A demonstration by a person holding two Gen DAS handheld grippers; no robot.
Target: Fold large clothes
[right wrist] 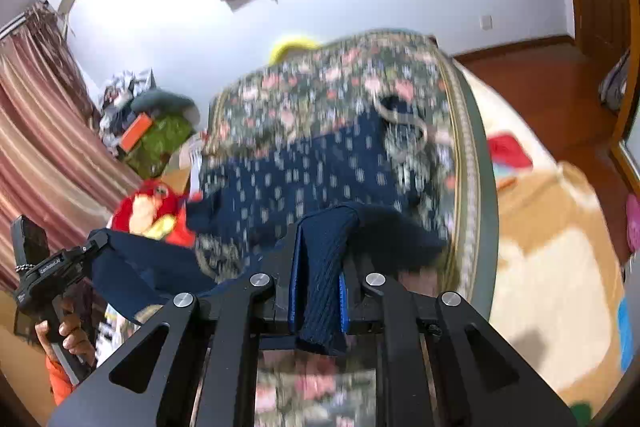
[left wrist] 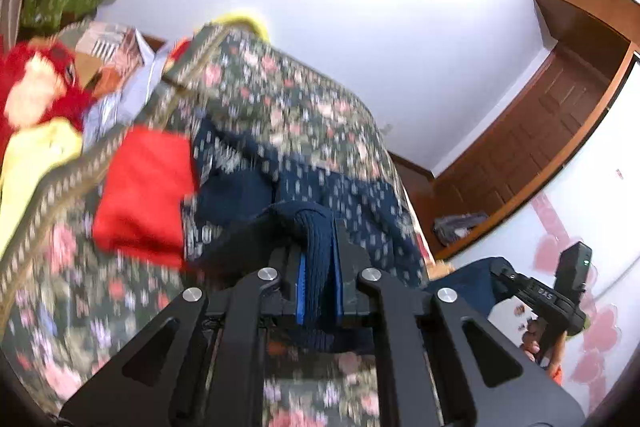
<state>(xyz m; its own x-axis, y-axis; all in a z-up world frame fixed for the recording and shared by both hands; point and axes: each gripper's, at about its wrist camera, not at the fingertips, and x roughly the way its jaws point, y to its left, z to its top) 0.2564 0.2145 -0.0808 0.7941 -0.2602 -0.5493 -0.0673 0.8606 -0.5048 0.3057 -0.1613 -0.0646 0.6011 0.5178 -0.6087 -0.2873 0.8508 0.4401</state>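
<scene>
Navy fabric is clamped between the fingers of the left gripper [left wrist: 320, 259] in the left wrist view: the jaws are drawn almost together, and a thick bunched fold of the dark blue garment [left wrist: 320, 195] is pressed between the blue pads. Beyond the fingertips the same garment, navy with small pale marks, is seen trailing down onto the floral bedspread [left wrist: 280, 95]. A red cloth [left wrist: 148, 195] lies just beside it on the left, and a yellow cloth [left wrist: 36, 171] is spread nearer the left rim. The far edge of the bed is met by the white wall [left wrist: 400, 27], and open wooden floor [left wrist: 420, 187] is visible past the right edge. At lower right the right gripper [left wrist: 500, 273] is seen with another part of the garment gripped in it, held by a hand [left wrist: 534, 341].

From the right wrist view, the right gripper [right wrist: 320, 251] is likewise nearly closed, and a ribbed navy edge is pinched between its pads. The patterned body of the garment [right wrist: 304, 179] is stretched across the bedspread [right wrist: 320, 83] ahead. The bed's trimmed border [right wrist: 466, 155] runs along the right, with a cream blanket [right wrist: 552, 267] beyond it. At left the left gripper [right wrist: 96, 241] is seen, cloth hanging from its tip, with a red plush toy [right wrist: 152, 207] behind.
</scene>
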